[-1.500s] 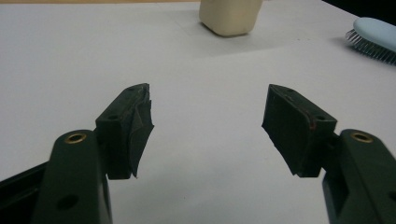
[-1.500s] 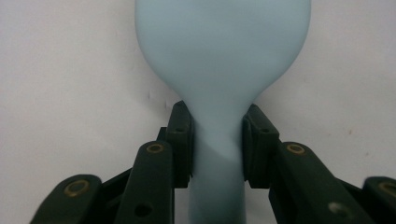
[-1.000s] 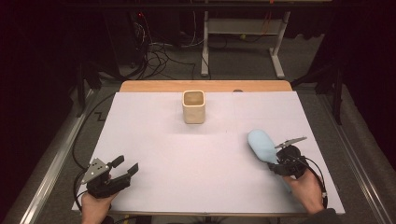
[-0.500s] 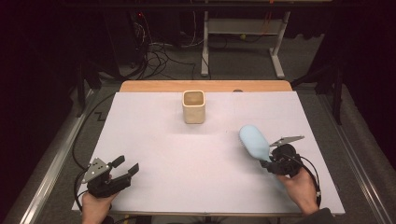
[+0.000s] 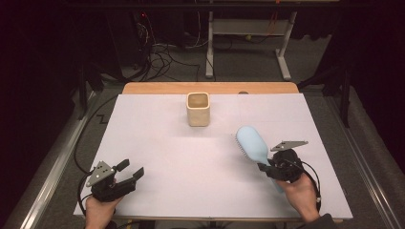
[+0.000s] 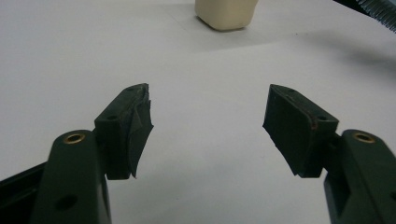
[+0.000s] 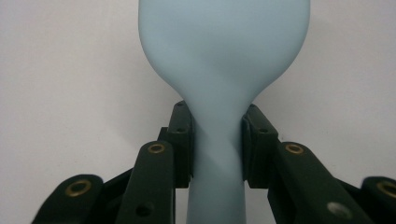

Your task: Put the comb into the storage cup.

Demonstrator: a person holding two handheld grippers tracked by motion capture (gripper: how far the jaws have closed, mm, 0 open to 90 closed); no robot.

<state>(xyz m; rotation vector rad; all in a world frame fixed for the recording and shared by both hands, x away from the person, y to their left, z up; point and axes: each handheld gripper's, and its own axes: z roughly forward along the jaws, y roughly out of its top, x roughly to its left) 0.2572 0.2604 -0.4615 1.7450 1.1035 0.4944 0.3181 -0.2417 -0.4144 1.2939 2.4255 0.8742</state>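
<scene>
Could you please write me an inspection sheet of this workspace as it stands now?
Surface: white sheet on a wooden table.
Things: blue brush held off the sheet; beige cup upright at the far middle.
Clutter: nothing seen.
Grippers: left gripper open; right gripper shut on the brush neck.
Cables: one trails from each gripper; more on the floor.
Surroundings: dark room, white frame behind.

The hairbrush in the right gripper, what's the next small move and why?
Probably carry the hairbrush on toward the beige cup. The right gripper is clamped on its neck, the cup's mouth is open, and the left gripper sits open and idle.
</scene>
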